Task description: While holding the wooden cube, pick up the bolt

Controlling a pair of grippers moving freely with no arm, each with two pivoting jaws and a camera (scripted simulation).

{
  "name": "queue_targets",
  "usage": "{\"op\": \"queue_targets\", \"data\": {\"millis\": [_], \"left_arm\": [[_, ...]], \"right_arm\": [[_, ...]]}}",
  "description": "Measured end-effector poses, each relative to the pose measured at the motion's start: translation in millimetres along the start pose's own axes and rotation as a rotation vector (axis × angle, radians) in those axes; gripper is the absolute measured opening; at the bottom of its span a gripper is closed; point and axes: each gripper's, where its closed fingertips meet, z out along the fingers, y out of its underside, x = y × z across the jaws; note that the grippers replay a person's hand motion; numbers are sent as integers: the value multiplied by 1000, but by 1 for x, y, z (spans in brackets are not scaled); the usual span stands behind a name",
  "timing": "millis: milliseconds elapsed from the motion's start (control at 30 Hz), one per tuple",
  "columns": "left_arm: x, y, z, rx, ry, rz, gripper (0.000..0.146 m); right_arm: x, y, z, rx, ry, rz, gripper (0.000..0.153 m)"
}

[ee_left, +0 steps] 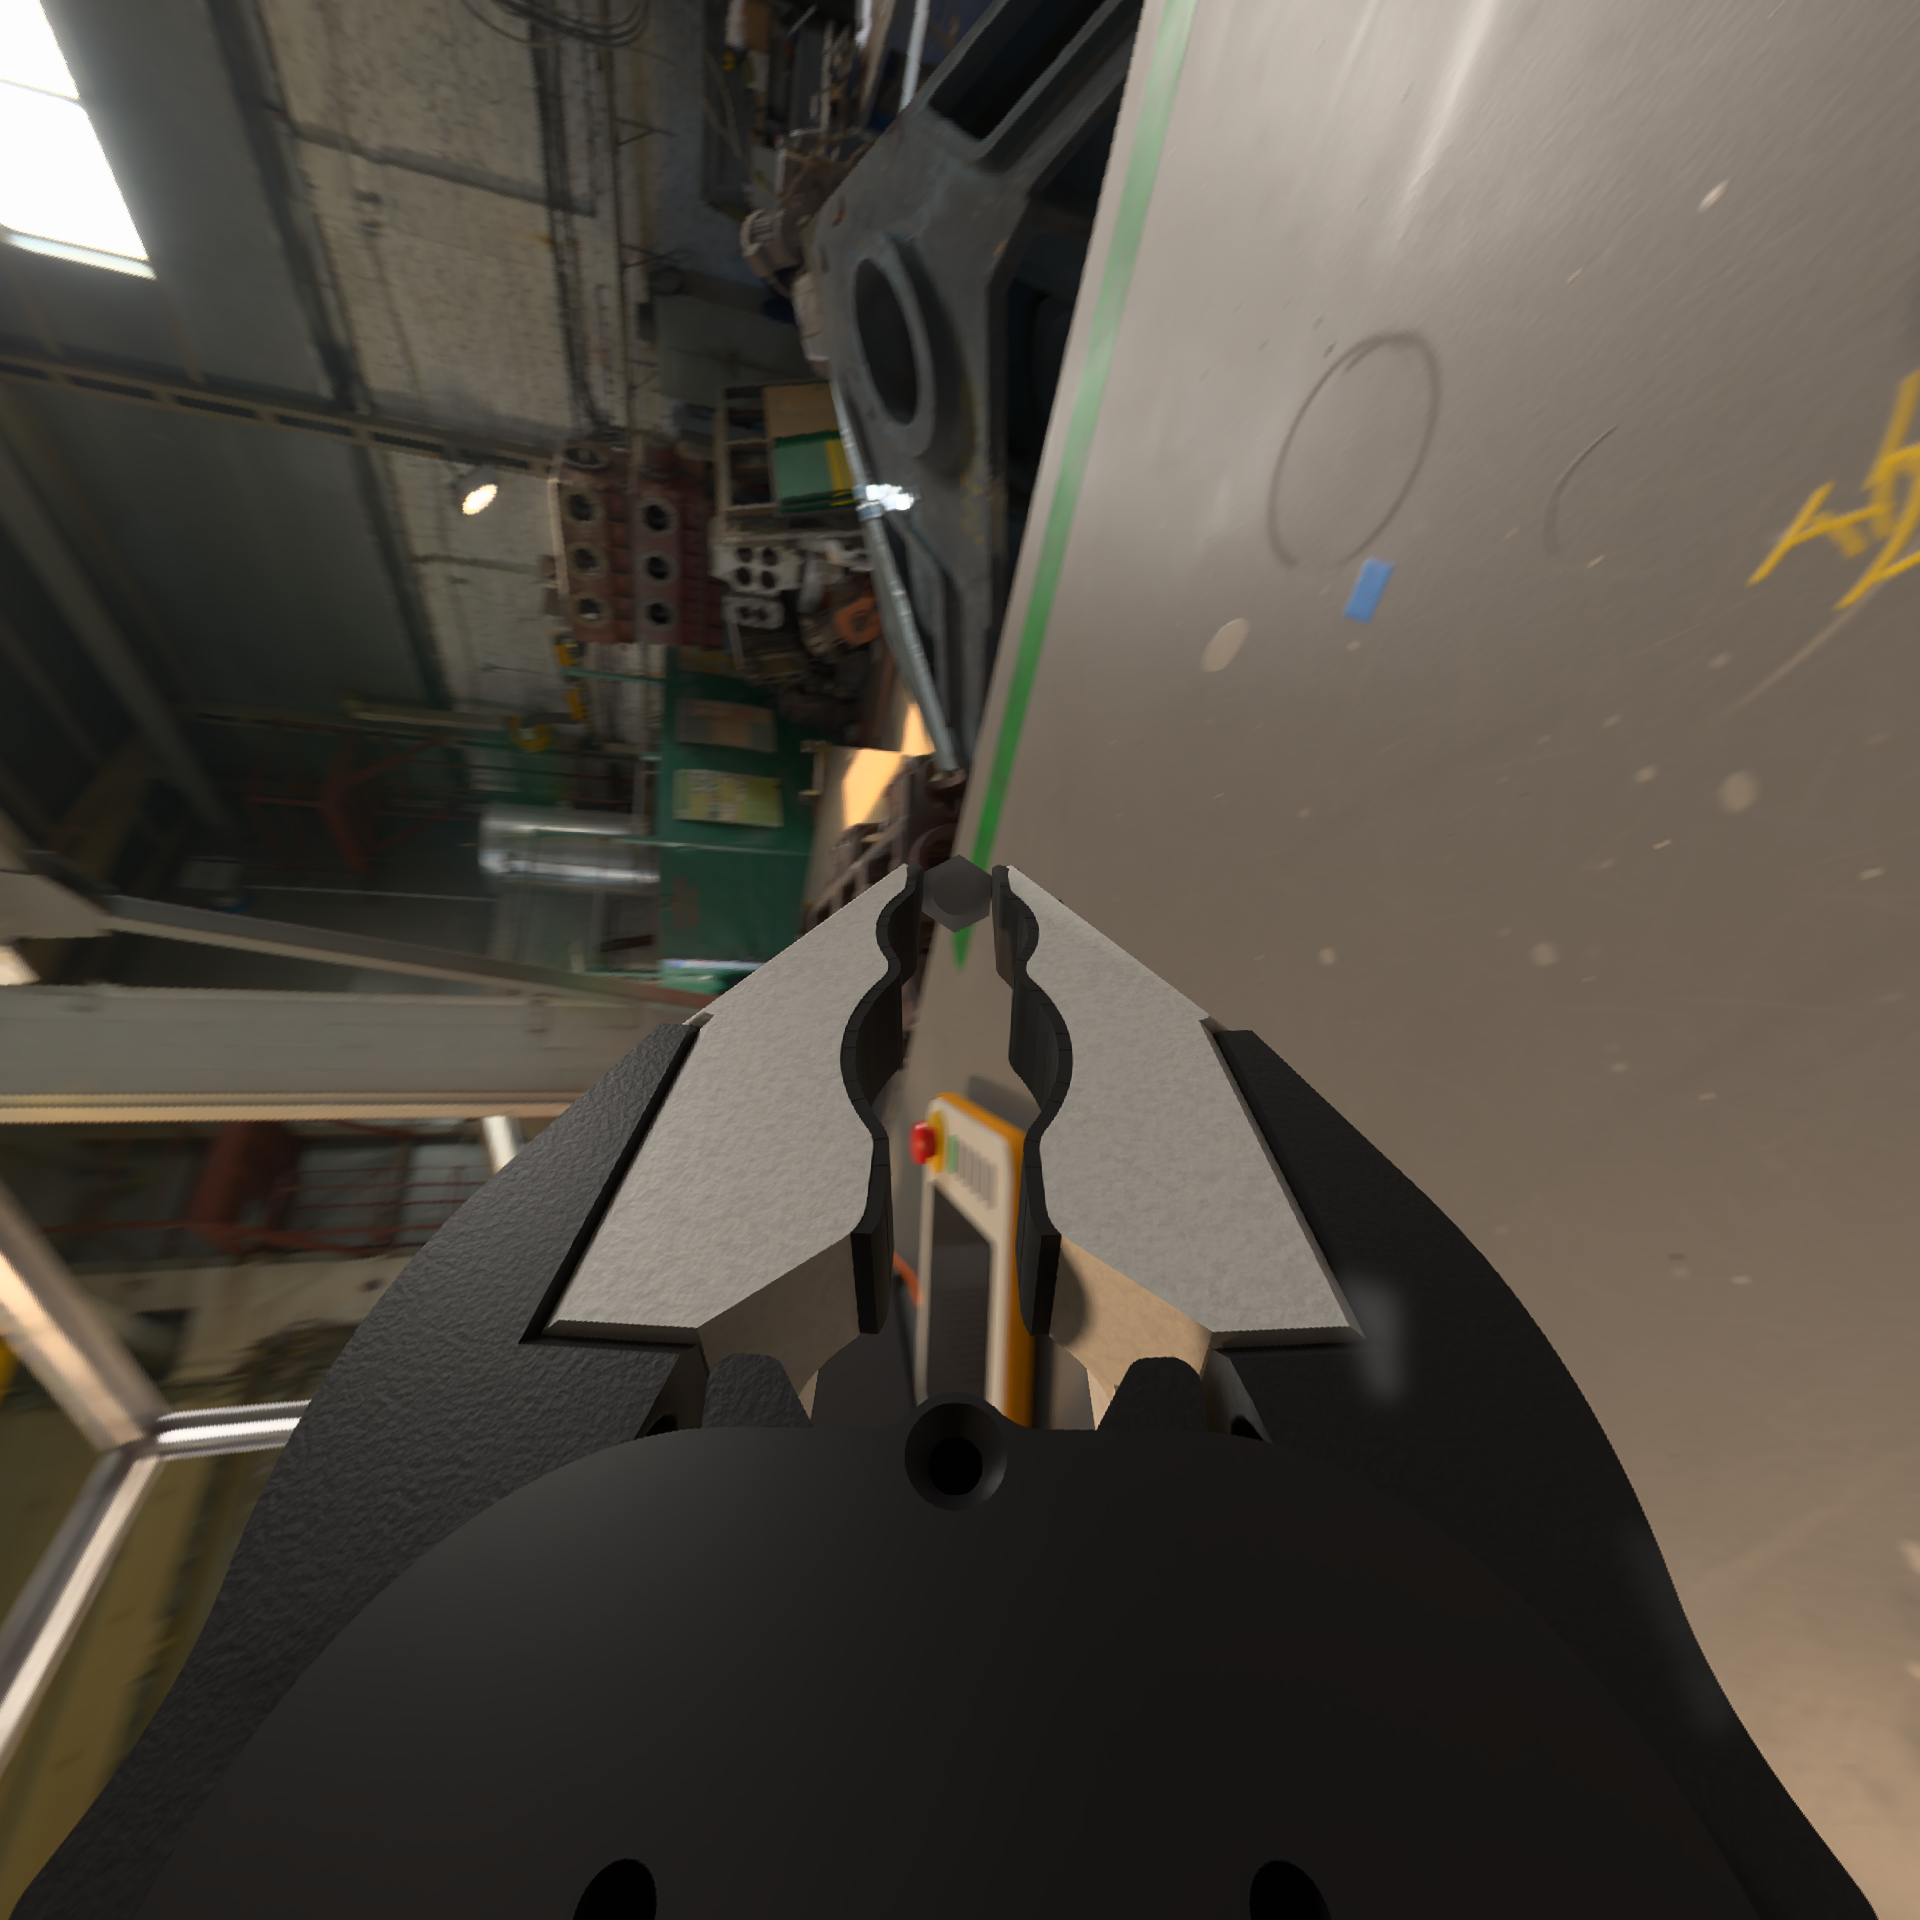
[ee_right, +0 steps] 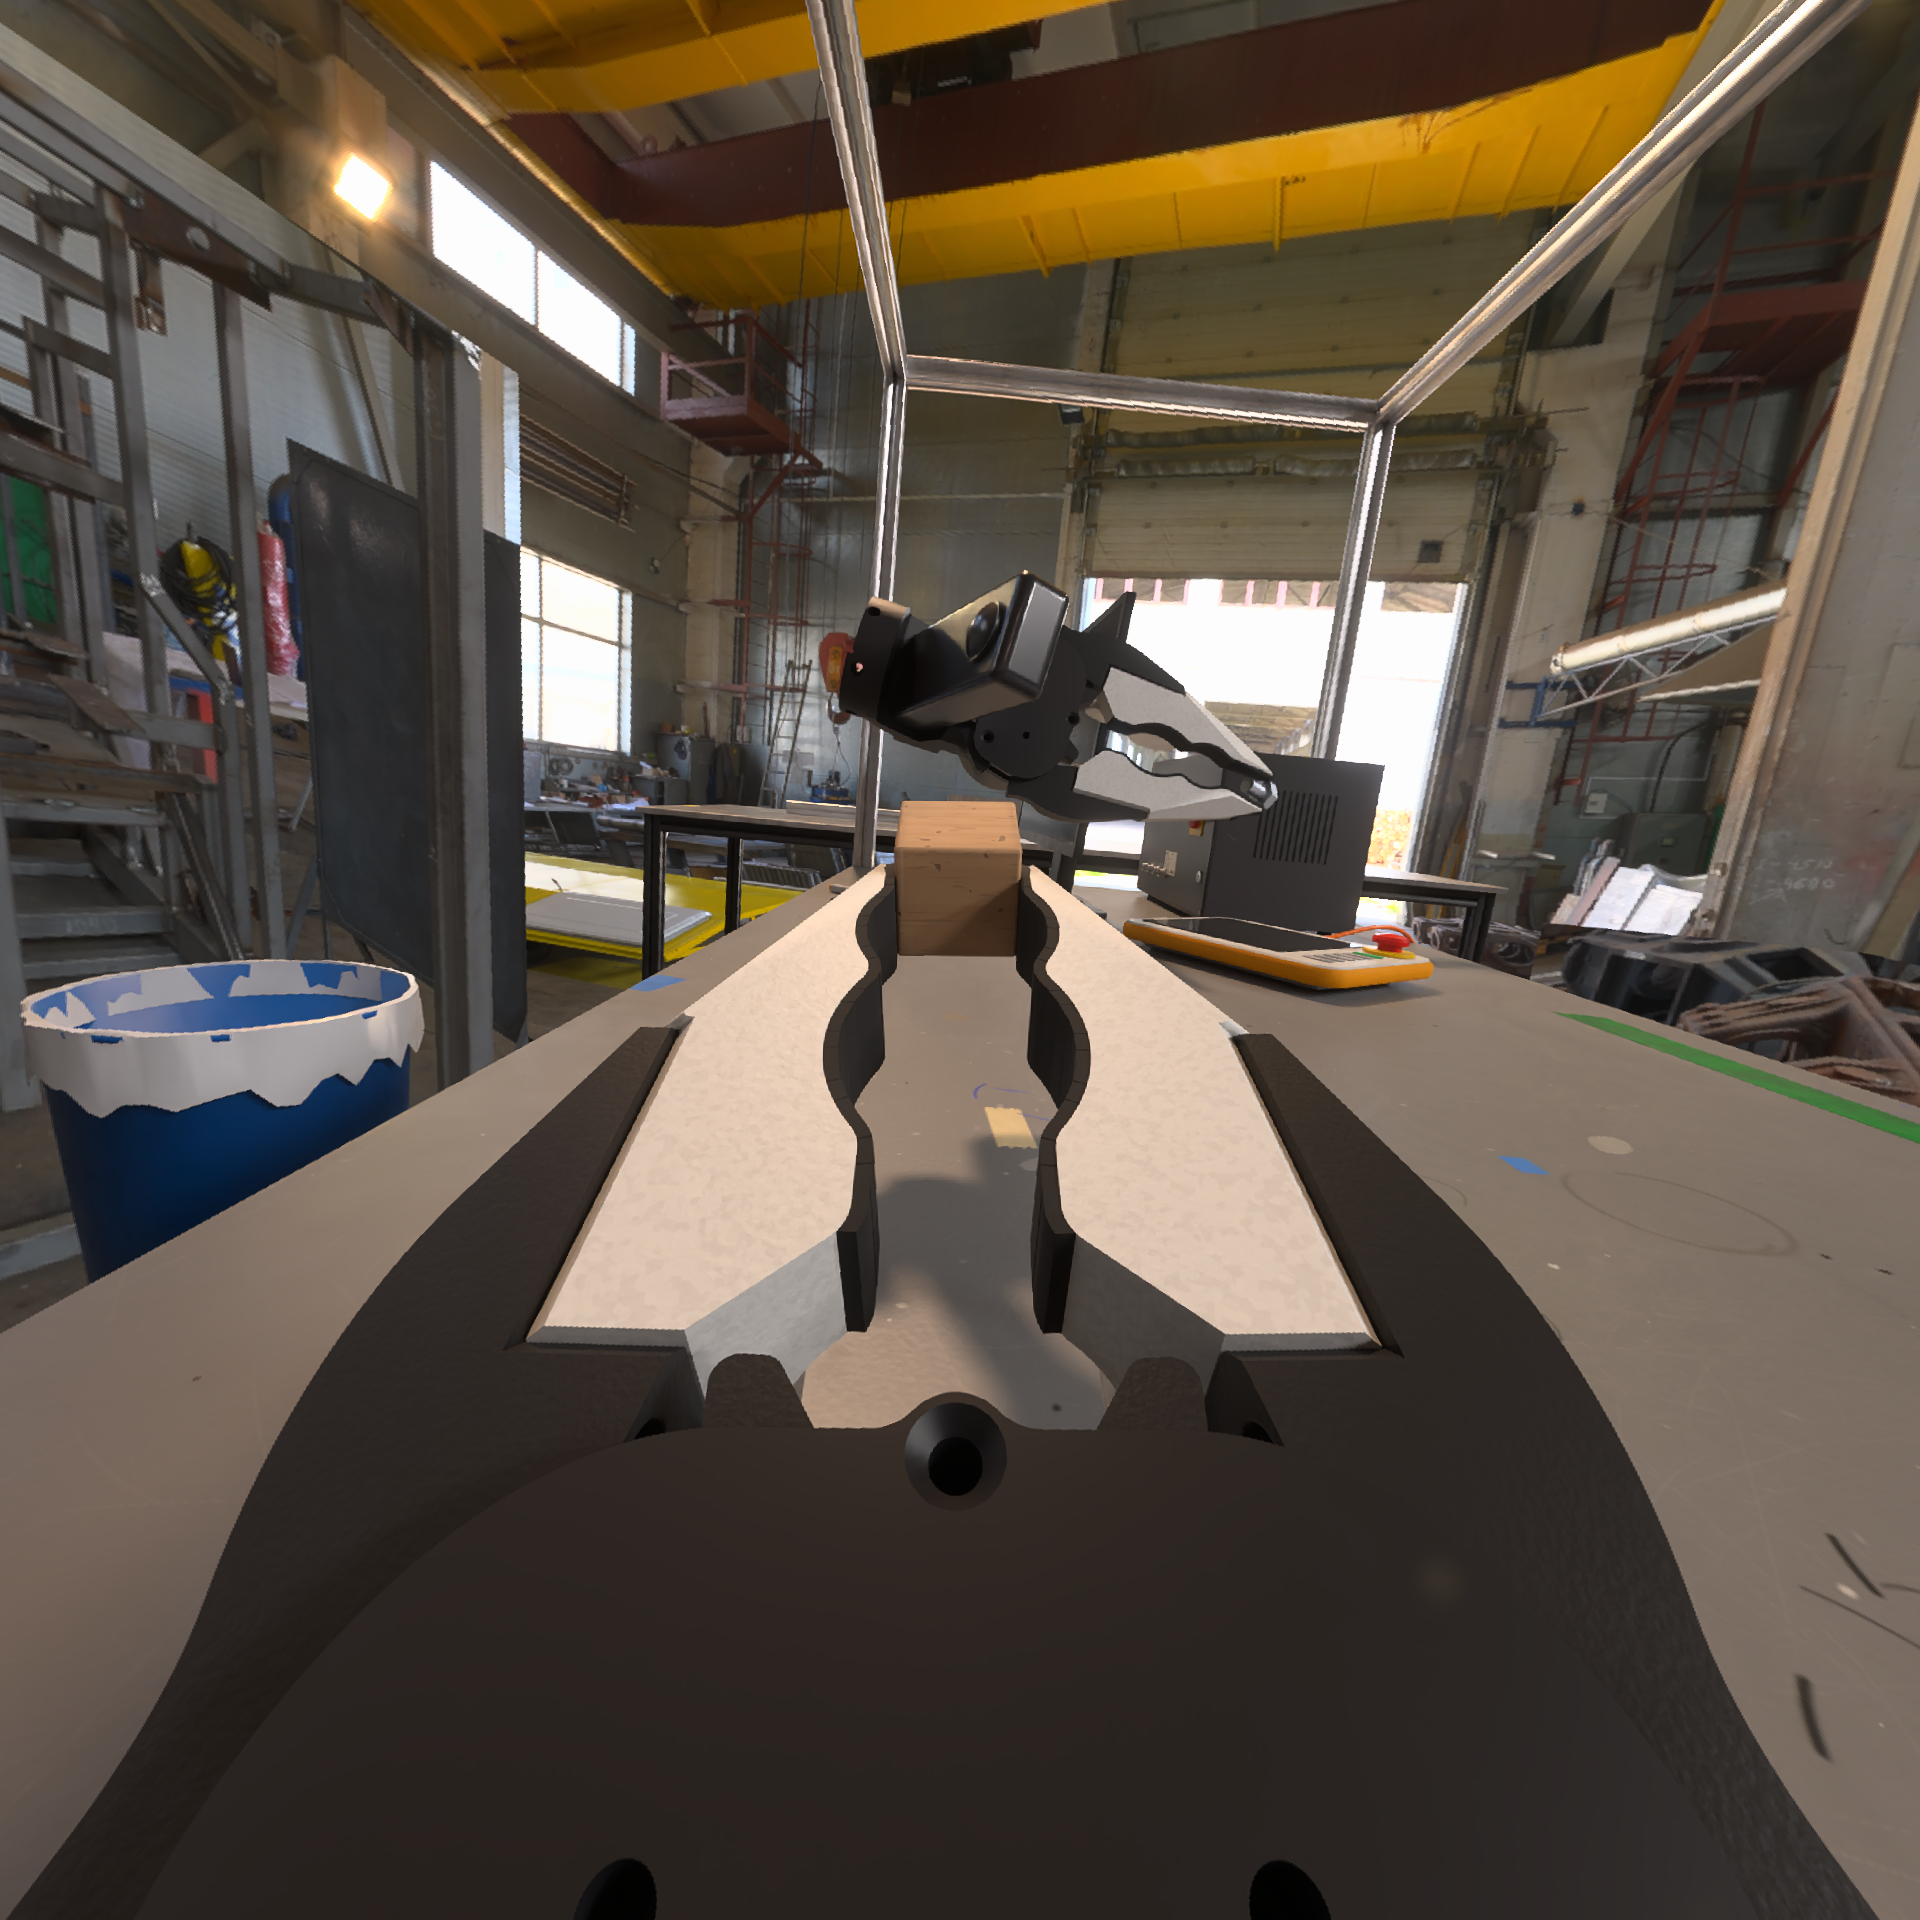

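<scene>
Grey table [ee_right: 1558, 1299] is stretching through a big workshop. Right gripper [ee_right: 956, 894] is squeezing the wooden cube [ee_right: 956, 878] at twelve o'clock. Farther off at one o'clock, left gripper [ee_left: 957, 896] is pinching the bolt [ee_left: 954, 896] above the table, near a yellow controller [ee_right: 1283, 951].

Two grippers: the right gripper [ee_right: 956, 883] with one wooden cube [ee_right: 956, 878] between its jaws, the left gripper [ee_left: 957, 894] pinching what looks like one bolt [ee_left: 955, 896].
</scene>
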Motion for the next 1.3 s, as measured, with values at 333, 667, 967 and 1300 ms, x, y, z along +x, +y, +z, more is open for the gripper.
{"op": "queue_targets", "data": {"millis": [333,667,967,1300], "left_arm": [[62,-53,-42,144,576,-99,13],[66,-68,-39,171,567,-212,13],[2,-100,-23,274,-29,-133,13],[28,-142,-83,598,50,220,13]], "right_arm": [[-2,2,1,-14,-11,1,21],[-2,4,1,-22,-10,-3,21],[-1,5,1,-33,-2,-9,21],[12,-18,-8,118,72,23,21]]}}
